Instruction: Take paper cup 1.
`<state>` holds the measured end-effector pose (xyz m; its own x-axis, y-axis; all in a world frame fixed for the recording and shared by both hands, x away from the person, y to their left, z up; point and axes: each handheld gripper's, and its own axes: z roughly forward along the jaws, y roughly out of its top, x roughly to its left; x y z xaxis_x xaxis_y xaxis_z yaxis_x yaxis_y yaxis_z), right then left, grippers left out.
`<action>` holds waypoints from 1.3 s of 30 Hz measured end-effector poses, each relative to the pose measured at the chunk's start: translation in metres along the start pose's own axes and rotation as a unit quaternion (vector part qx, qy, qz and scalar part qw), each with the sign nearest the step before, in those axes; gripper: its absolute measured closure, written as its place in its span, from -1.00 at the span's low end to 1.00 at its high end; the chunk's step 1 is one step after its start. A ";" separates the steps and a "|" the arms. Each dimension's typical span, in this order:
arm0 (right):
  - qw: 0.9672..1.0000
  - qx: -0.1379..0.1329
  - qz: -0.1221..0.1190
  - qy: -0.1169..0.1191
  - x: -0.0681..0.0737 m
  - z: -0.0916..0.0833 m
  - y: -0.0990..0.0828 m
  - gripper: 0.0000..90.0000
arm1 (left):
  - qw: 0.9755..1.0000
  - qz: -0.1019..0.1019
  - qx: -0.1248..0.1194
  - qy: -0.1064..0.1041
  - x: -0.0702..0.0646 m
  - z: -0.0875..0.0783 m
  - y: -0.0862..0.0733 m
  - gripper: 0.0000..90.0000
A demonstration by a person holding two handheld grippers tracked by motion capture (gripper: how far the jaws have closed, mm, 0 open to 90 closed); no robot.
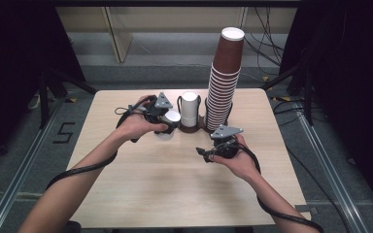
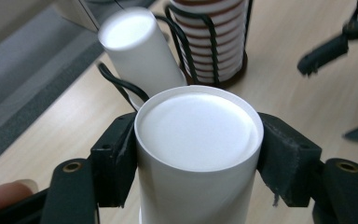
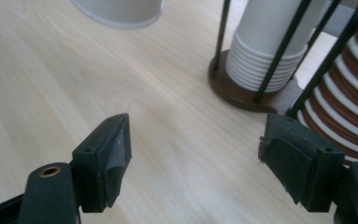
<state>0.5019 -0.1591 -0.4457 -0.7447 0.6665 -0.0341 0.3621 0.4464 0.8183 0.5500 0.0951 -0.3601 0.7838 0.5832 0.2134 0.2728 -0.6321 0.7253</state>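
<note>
The left gripper (image 2: 198, 154) clamps an upside-down white cup (image 2: 198, 135) between both pads, just left of the wire holder (image 1: 194, 127) — its white cup stack (image 1: 190, 109) stands right behind. The right gripper (image 3: 196, 158) has nothing between its partly spread jaws, bare table (image 3: 74, 70) beneath them, the holder's brown base close ahead. The tall brown cup stack (image 1: 226, 77) rises far right, crowding that side — the near half of the table lies free to its edge.
</note>
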 end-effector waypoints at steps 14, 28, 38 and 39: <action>0.999 0.024 -0.024 0.032 0.001 -0.001 -0.008 -0.44 | 0.996 0.061 0.057 -0.028 -0.027 0.021 -0.013 -0.25; 0.998 0.020 -0.025 0.052 0.011 0.008 -0.005 -0.45 | 0.997 0.034 0.030 -0.062 -0.036 0.024 -0.005 -0.25; 0.996 -0.047 0.049 0.051 0.005 0.009 0.003 -0.49 | 0.995 -0.046 -0.052 -0.068 -0.040 0.033 0.001 -0.25; 0.996 -0.047 0.060 0.048 0.005 0.008 0.004 -0.49 | 0.994 -0.055 -0.058 -0.069 -0.041 0.035 0.001 -0.25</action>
<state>0.5040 -0.1497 -0.4471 -0.7509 0.6495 0.1196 0.4013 0.3049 0.8637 0.5375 0.0525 -0.3905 0.8239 0.5651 0.0436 0.3003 -0.5006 0.8119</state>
